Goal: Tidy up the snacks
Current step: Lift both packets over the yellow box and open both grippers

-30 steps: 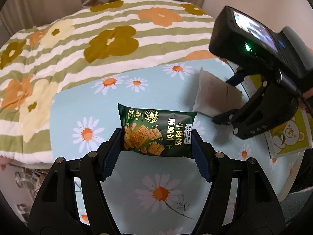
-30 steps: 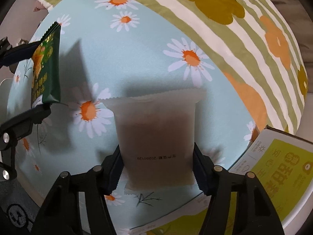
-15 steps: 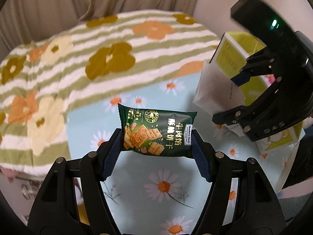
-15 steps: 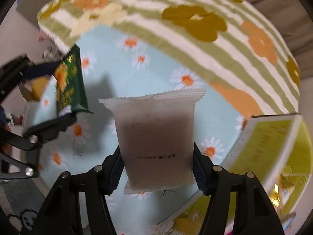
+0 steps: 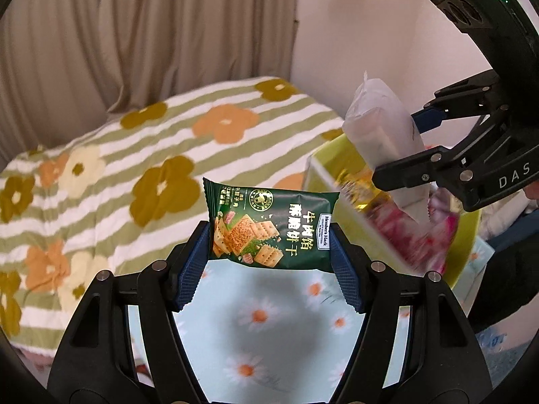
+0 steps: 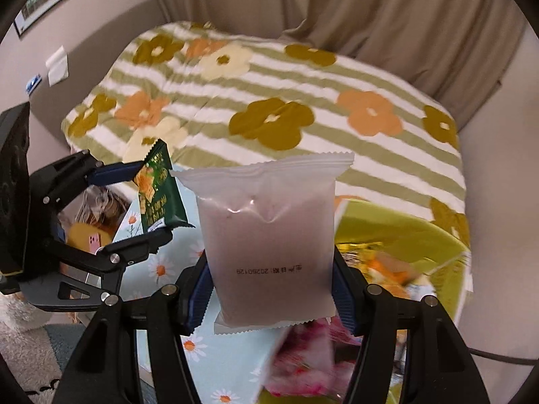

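1. Both pairs of jaws are closed on a snack: the left gripper (image 5: 269, 252) clamps a green cracker packet (image 5: 269, 227) by its two short edges, and the right gripper (image 6: 271, 286) clamps a frosted white pouch (image 6: 269, 232) by its sides.
2. At 9 o'clock of the right wrist view, the left gripper (image 6: 134, 202) shows from the side, with the green cracker packet (image 6: 160, 192) standing on edge between its blue pads.
3. At the centre of the left wrist view, the packet sits face up in the air above a light blue daisy cloth (image 5: 269, 330), not touching it.
4. At 12 o'clock of both views lies a striped quilt with big flowers (image 5: 111, 181), and behind it hangs a beige curtain (image 5: 134, 33).
5. At the centre of the right wrist view, the white pouch stands upright with a printed date line near its lower part.
6. At 2 o'clock of the left wrist view, the right gripper (image 5: 424, 138) carries the white pouch (image 5: 380, 124) above a yellow-green box (image 5: 466, 256).
7. At 4 o'clock of the right wrist view, the same box (image 6: 448, 252) is open, with blurred gold, orange and pink wrappers (image 6: 303, 363) inside.
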